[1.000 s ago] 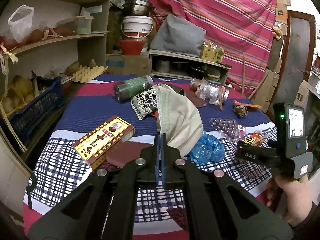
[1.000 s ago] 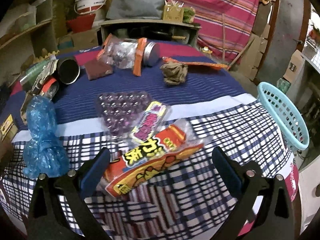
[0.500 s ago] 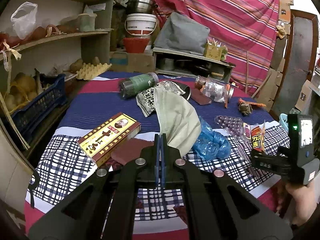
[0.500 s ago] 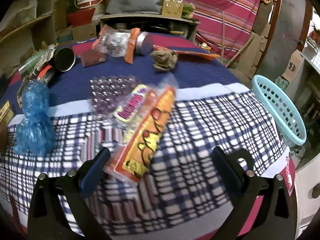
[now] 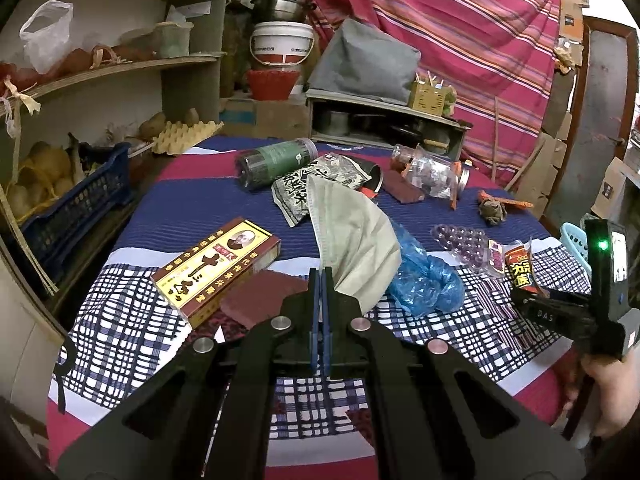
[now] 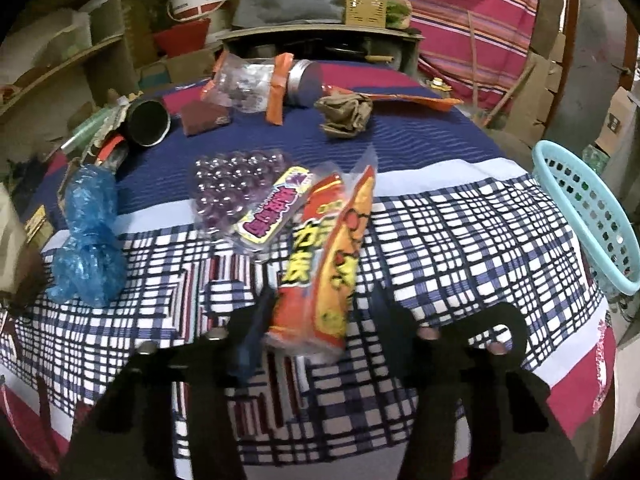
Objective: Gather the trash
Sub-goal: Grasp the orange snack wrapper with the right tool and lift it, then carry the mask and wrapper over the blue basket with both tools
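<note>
My left gripper [image 5: 322,304] is pressed fully together at six o'clock in its own view, pinching the lower corner of a grey-green face mask [image 5: 352,236] that stands up off the checked tablecloth [image 5: 120,332]. My right gripper [image 6: 316,312] is narrowed around the red and yellow snack wrapper [image 6: 324,264], which rises tilted from between the jaws toward twelve o'clock; the fingers are blurred, so I judge it gripped, but I cannot tell how firmly. The risk as I see it: that wrapper is slick and held only by its bottom end, so a quick swing toward the turquoise basket [image 6: 588,216], hanging off the table edge at three o'clock, could let it slide out or flop short of the rim. The mask is limp too, and could drag the blue plastic bag [image 5: 424,280] just beside it. Counting outward: one blue bag, one purple bubble tray [image 6: 228,184] with one pink-labelled packet [image 6: 276,208] touching it, one red and gold box [image 5: 216,268] at ten o'clock, one crumpled brown wad [image 6: 346,114], one clear jar [image 6: 264,84] lying on its side, one dark green canister [image 5: 276,162].
</note>
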`<state>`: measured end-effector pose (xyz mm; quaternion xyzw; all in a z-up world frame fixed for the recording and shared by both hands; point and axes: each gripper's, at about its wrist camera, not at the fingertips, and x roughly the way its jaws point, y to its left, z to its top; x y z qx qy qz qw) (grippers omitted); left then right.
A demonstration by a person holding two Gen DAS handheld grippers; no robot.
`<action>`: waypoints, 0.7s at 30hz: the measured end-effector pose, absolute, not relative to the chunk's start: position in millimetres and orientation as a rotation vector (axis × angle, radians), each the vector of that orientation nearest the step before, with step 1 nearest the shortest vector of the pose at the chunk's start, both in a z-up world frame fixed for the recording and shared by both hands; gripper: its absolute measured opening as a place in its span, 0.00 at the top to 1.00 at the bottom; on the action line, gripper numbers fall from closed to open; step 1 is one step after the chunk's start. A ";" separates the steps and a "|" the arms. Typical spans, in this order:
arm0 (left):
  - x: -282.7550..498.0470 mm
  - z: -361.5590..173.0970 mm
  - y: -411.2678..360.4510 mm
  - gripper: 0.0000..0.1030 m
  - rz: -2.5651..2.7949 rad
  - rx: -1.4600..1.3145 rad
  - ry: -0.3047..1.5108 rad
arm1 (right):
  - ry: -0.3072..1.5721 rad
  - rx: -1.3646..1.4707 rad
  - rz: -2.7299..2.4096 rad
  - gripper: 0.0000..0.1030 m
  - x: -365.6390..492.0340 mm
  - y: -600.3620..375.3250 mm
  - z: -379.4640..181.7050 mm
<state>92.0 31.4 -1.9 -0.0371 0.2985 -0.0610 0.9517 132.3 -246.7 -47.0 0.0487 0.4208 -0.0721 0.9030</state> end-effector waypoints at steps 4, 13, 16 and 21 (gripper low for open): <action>92.1 -0.2 31.0 1.00 -0.118 -0.072 0.607 | 0.862 0.143 -0.126 0.66 129.0 -253.9 -45.0; 91.8 16.3 28.0 1.00 -0.113 -0.067 0.582 | 0.774 0.136 -0.087 0.69 119.3 -269.8 -18.3; 92.6 24.5 23.8 1.00 -0.119 -0.062 0.570 | 0.731 0.121 -0.055 0.71 115.8 -275.6 -5.7; 95.5 40.2 12.0 1.00 -0.135 -0.058 0.545 | 0.686 0.091 -0.008 0.74 115.3 -287.2 11.3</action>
